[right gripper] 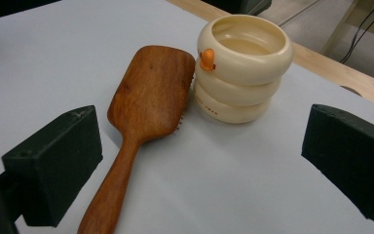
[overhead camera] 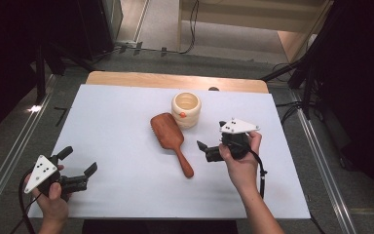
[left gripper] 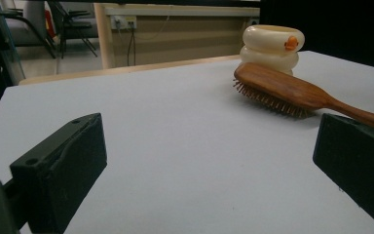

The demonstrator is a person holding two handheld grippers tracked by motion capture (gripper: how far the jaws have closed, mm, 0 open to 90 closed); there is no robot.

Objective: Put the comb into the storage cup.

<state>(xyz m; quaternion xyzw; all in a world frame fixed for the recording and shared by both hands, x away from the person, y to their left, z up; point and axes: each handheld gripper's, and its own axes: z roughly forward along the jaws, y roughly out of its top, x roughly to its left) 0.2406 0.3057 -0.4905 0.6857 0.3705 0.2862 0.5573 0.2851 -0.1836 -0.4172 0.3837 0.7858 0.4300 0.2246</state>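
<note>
A brown wooden hairbrush [overhead camera: 170, 136] lies bristles down mid-table, its head beside a cream ribbed cup [overhead camera: 186, 109] with a small orange mark. My right gripper [overhead camera: 212, 135] hovers just right of the brush handle, open and holding nothing. In the right gripper view the hairbrush [right gripper: 146, 97] and cup [right gripper: 243, 68] sit ahead of the right gripper [right gripper: 202, 156], the handle near its left jaw. My left gripper [overhead camera: 79, 161] is open and empty at the table's near-left corner. From the left gripper [left gripper: 207, 161], the hairbrush [left gripper: 282, 87] and cup [left gripper: 271, 44] lie far right.
The white table top [overhead camera: 121, 117] has a wooden strip [overhead camera: 175, 80] along its far edge. Metal rails [overhead camera: 321, 165] run along both sides on the floor. Cables and dark equipment stand beyond the table.
</note>
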